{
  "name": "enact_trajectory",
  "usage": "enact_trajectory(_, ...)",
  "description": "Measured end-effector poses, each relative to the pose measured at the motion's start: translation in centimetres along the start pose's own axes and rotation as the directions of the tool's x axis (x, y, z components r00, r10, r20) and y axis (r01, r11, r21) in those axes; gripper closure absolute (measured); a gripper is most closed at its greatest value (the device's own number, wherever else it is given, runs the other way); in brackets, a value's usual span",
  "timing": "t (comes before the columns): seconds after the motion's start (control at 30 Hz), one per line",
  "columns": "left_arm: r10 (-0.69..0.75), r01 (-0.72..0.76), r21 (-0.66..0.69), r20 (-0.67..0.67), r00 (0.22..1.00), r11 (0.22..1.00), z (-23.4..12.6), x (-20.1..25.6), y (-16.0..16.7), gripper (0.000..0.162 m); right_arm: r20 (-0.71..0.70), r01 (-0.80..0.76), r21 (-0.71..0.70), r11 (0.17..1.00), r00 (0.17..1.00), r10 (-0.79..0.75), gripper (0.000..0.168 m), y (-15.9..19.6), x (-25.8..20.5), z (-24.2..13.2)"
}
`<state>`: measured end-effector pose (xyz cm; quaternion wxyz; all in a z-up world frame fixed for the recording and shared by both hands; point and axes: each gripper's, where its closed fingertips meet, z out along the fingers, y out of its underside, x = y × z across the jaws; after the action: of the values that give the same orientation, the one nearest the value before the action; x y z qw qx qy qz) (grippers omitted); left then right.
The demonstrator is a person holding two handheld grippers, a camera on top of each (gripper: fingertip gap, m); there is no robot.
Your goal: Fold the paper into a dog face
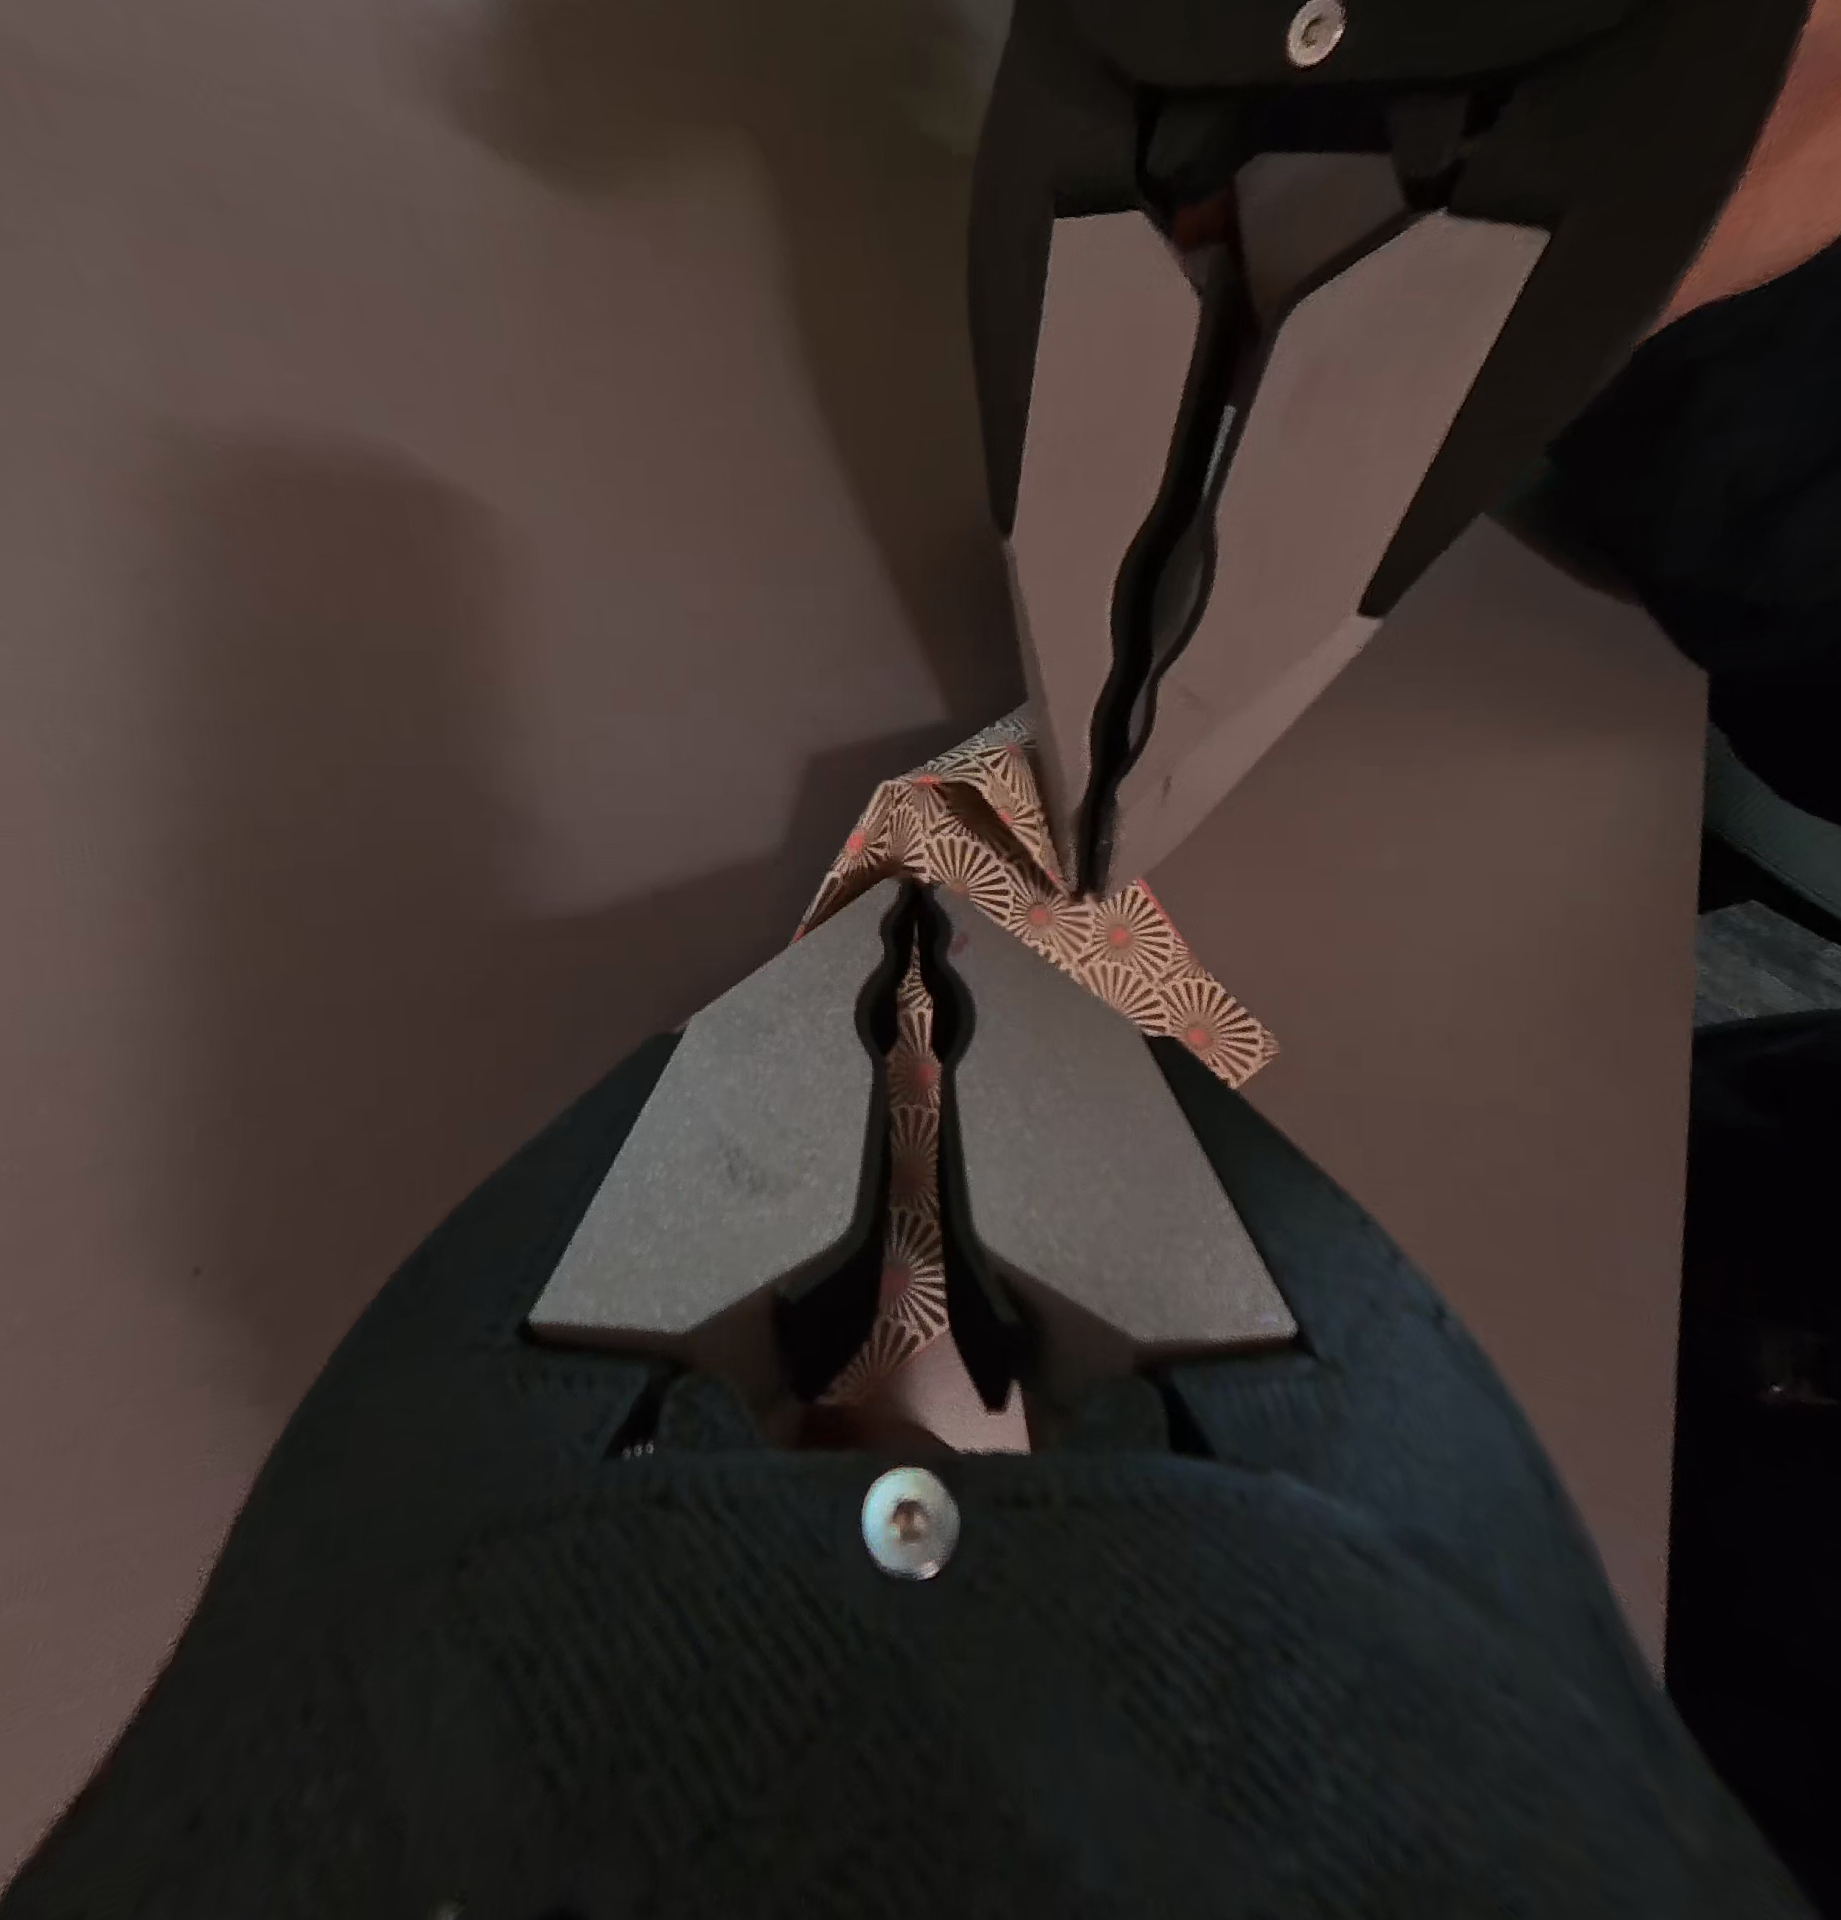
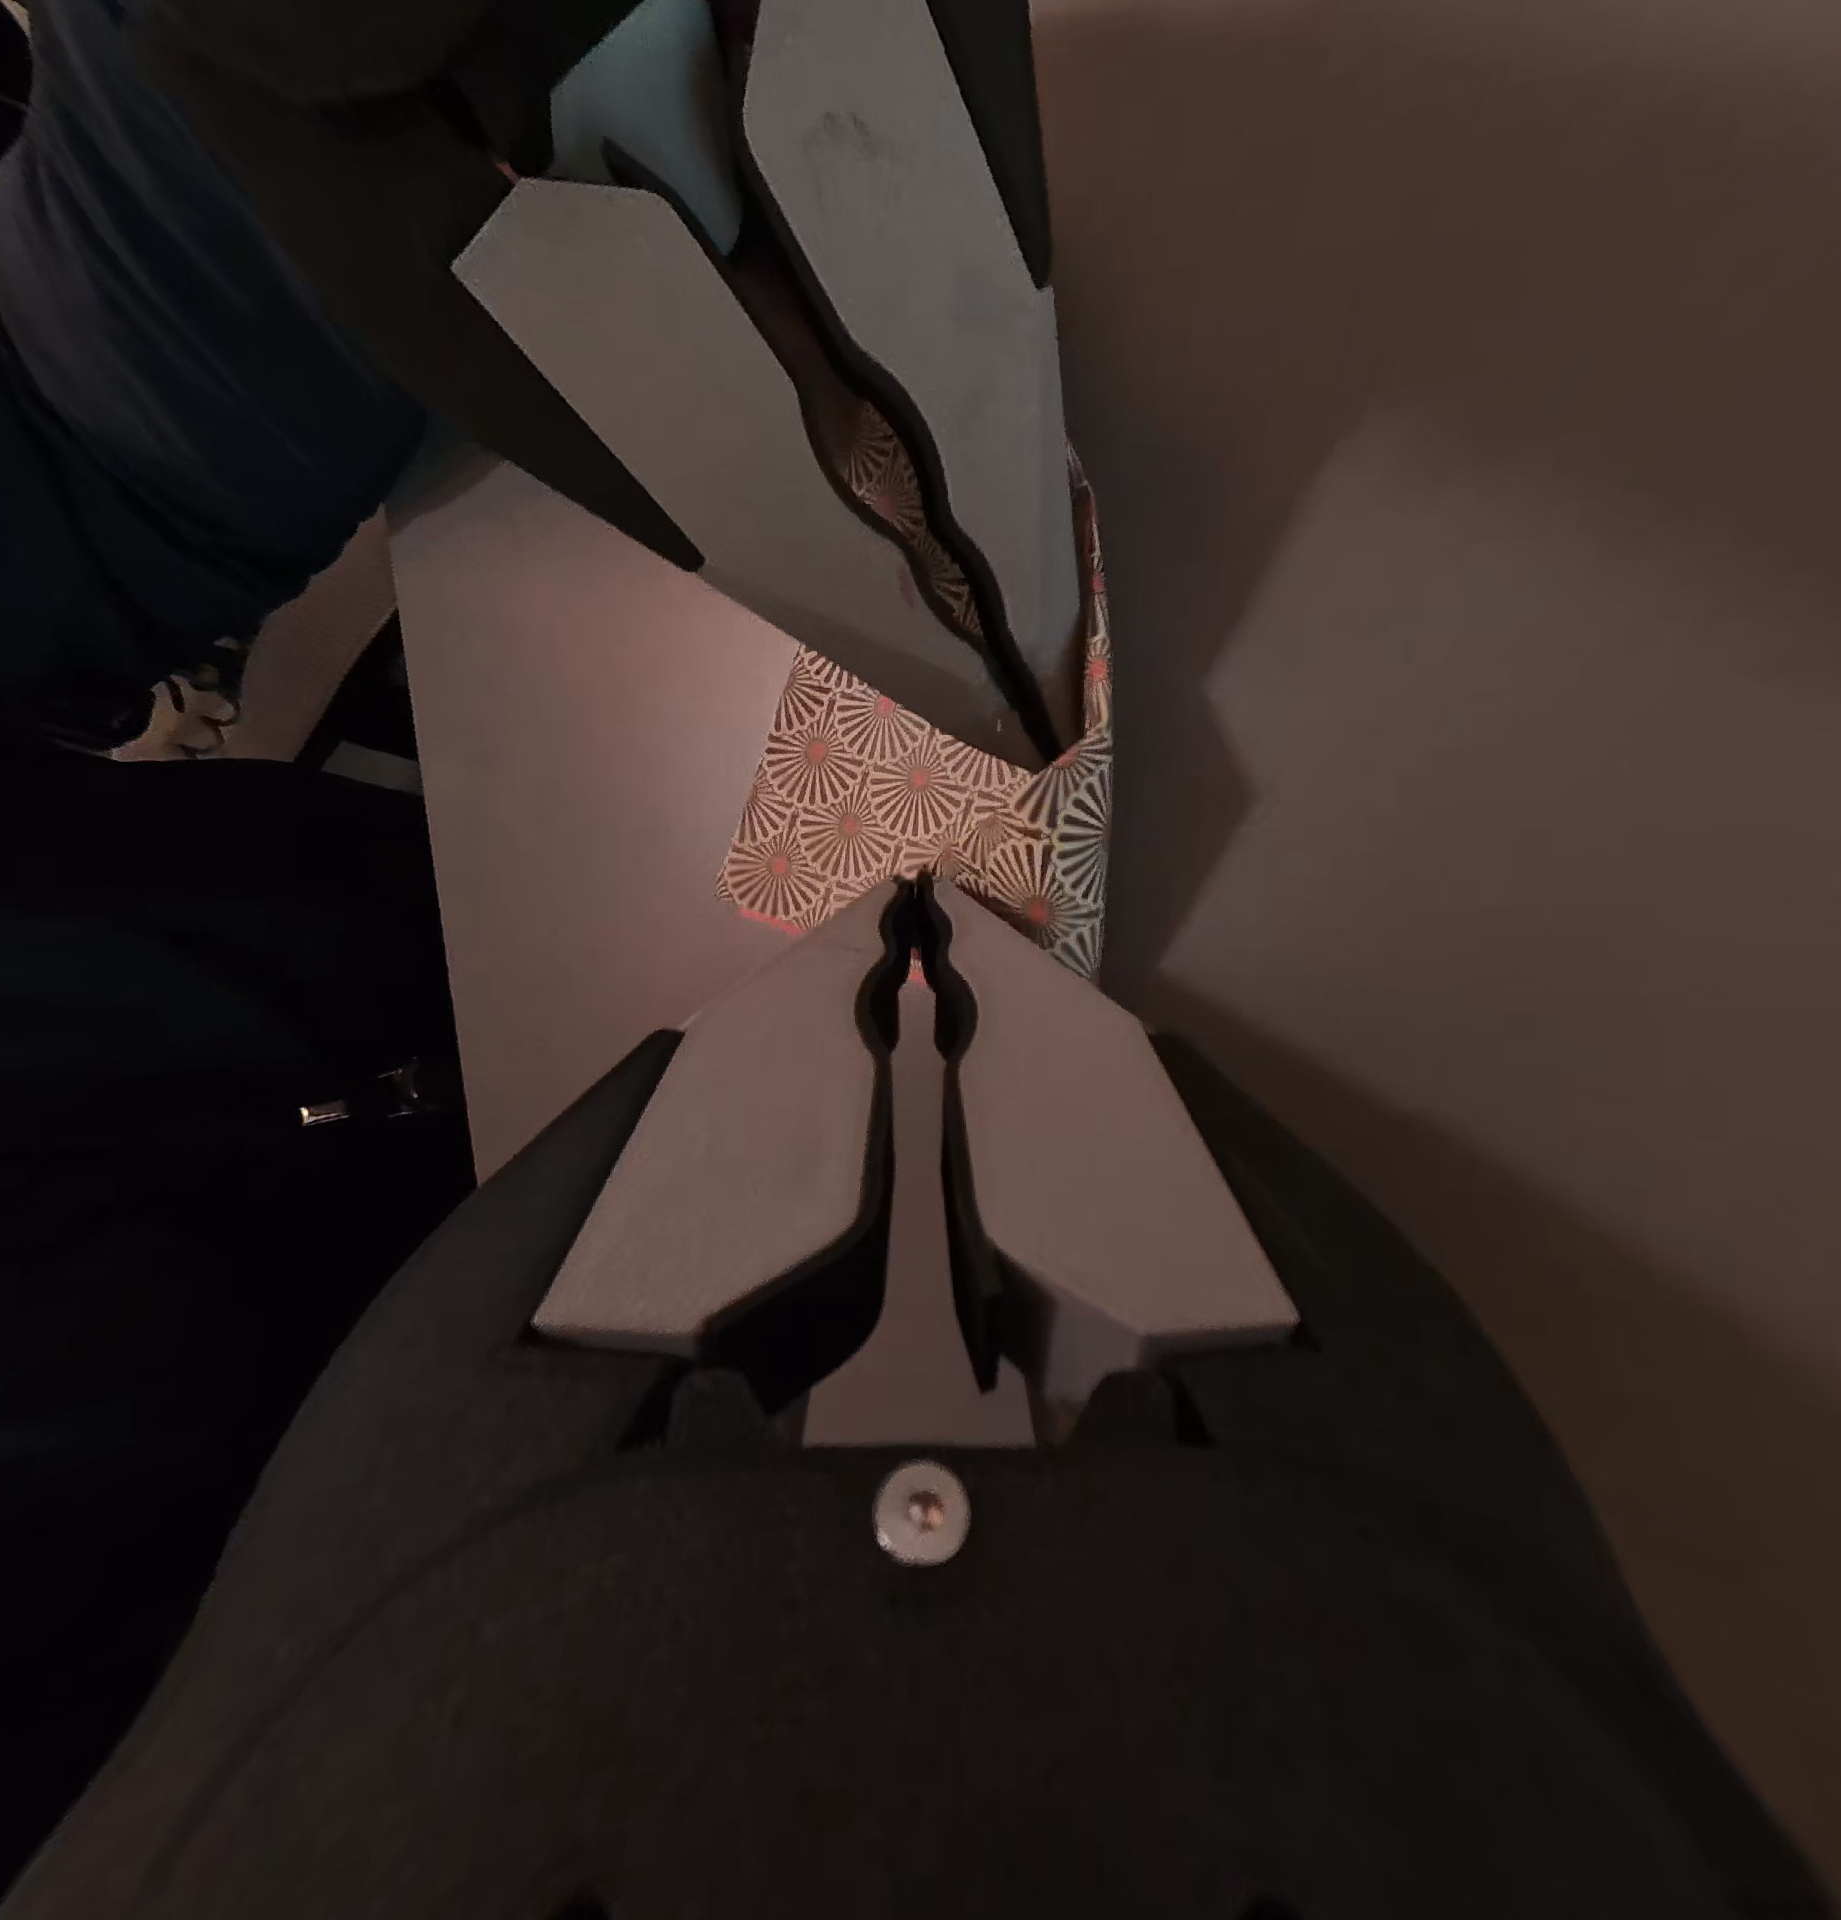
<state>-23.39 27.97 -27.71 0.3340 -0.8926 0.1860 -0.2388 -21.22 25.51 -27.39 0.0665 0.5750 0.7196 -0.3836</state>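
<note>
Two handheld grippers meet over a plain pale tabletop (image 1: pixel 376 520) in dim light, both pinching one small folded sheet of patterned paper (image 1: pixel 1134 951). The paper is tan with a repeating dark sunburst motif and small red centres, and it is bent into creased flaps.

In the left wrist view, the left gripper (image 1: pixel 914 914) rises from the bottom of the frame. Its jaws are closed almost fully, with a strip of the paper running down the narrow gap between the two grey fingers (image 1: pixel 750 1143). The right gripper (image 1: pixel 1087 883) comes down from the top, jaws pressed together, its tips nipping the paper at a fold just beside the left gripper's tips. One flap sticks out to the lower right.

In the right wrist view, the right gripper (image 2: pixel 916 888) has its jaws closed on the paper's (image 2: pixel 854 800) near edge. The left gripper (image 2: pixel 1041 727) descends from above, clamped, with paper showing between its fingers and along its right side.

A person's dark sleeve (image 2: pixel 168 364) shows at the left edge.
</note>
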Motion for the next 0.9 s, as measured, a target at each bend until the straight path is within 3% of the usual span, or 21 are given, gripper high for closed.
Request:
enact_trajectory(0.47, 0.013, -0.013, -0.001, 0.0, 1.0, 1.0, -0.4, 0.4, 0.0, 0.162, 0.027, -0.019, -0.035, 0.999, 0.999, 0.02, 0.168, 0.7, -0.2, 0.2)
enact_trajectory(0.7, -0.014, 0.022, 0.156, -0.052, 0.999, 0.987, -2.0, 1.9, -3.5, 0.162, 0.021, -0.015, -0.04, 0.999, 1.0, 0.016, 0.168, 0.8, -0.2, 0.2)
enact_trajectory(0.9, 0.102, -0.104, 0.025, 0.074, 0.992, 0.994, 1.1, 2.3, -2.3, 0.162, 0.015, 0.011, -0.054, 0.999, 1.0, -0.01, 0.168, 1.0, -0.3, 0.1)
